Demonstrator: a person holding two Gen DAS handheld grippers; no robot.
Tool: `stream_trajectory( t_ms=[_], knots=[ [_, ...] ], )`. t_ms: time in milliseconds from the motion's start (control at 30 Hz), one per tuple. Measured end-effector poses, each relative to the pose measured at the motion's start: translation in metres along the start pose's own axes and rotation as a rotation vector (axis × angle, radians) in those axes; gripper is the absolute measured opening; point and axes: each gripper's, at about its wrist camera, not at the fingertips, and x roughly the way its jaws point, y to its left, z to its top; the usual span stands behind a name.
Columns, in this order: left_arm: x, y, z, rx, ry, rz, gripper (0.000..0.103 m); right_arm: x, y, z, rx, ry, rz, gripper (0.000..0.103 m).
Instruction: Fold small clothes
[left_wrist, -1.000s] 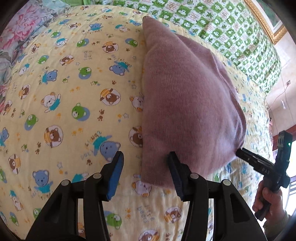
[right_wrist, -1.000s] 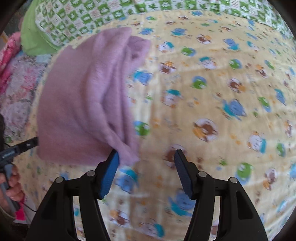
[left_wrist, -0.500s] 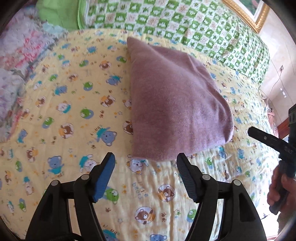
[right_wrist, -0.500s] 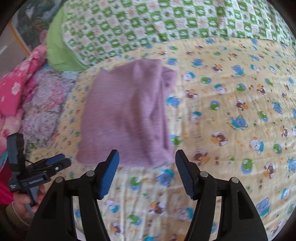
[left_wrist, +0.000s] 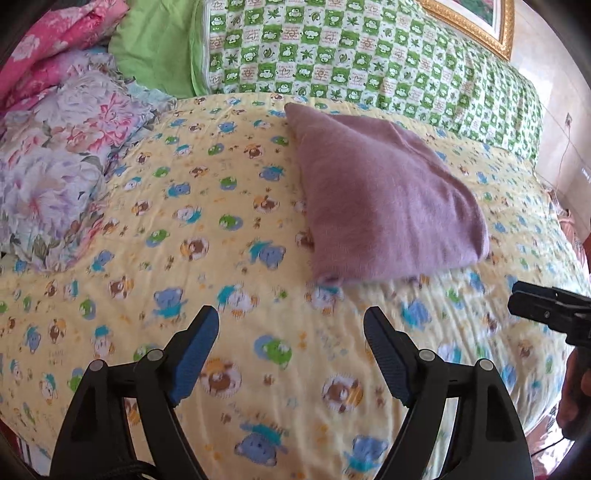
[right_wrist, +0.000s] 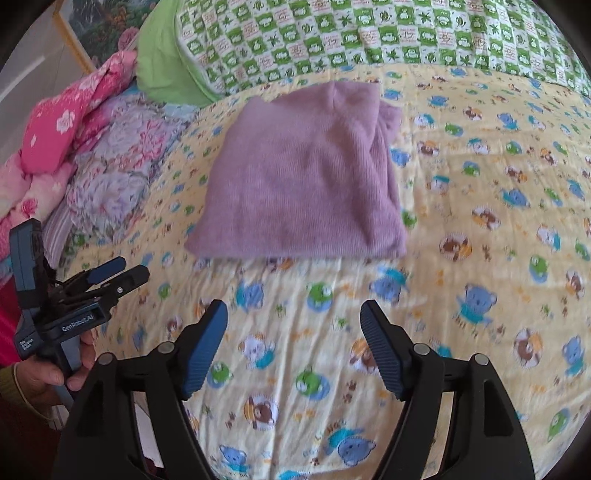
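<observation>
The left gripper (right_wrist: 122, 275), seen at the left edge of the right wrist view, carries the white brand "GenRobot.AI" along the side of its dark body; a small white label lower on that body is too small to read

The yellow bear quilt (left_wrist: 236, 258) has tiny printed words beside some bears, too blurred to make out

The green checked cover (right_wrist: 369, 33) has faint lettering in its pale squares, unreadable
</observation>
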Motion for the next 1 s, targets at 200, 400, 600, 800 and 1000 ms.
stream_trajectory(
  t_ms=[200, 400, 600, 800, 1000],
  knots=[
    [-0.012, -0.008, -0.016, 0.04, -0.051, 0.02, 0.081, -0.007, 0.014, -0.012, -0.099, -0.041, -0.026, 0.077],
    [-0.027, -0.02, 0.005, 0.058, -0.122, 0.02, 0.081, -0.03, 0.032, 0.004, -0.2, -0.149, -0.051, 0.086],
    [-0.032, -0.034, 0.024, 0.069, -0.163, 0.002, 0.083, -0.049, 0.034, 0.017, -0.225, -0.265, -0.055, 0.103],
    [-0.016, -0.05, 0.018, 0.093, -0.181, 0.022, 0.084, -0.022, 0.022, 0.011, -0.2, -0.235, -0.082, 0.103],
    [-0.001, -0.067, 0.011, 0.168, -0.182, 0.047, 0.085, -0.001, 0.007, 0.004, -0.103, -0.208, -0.097, 0.103]
  ],
)
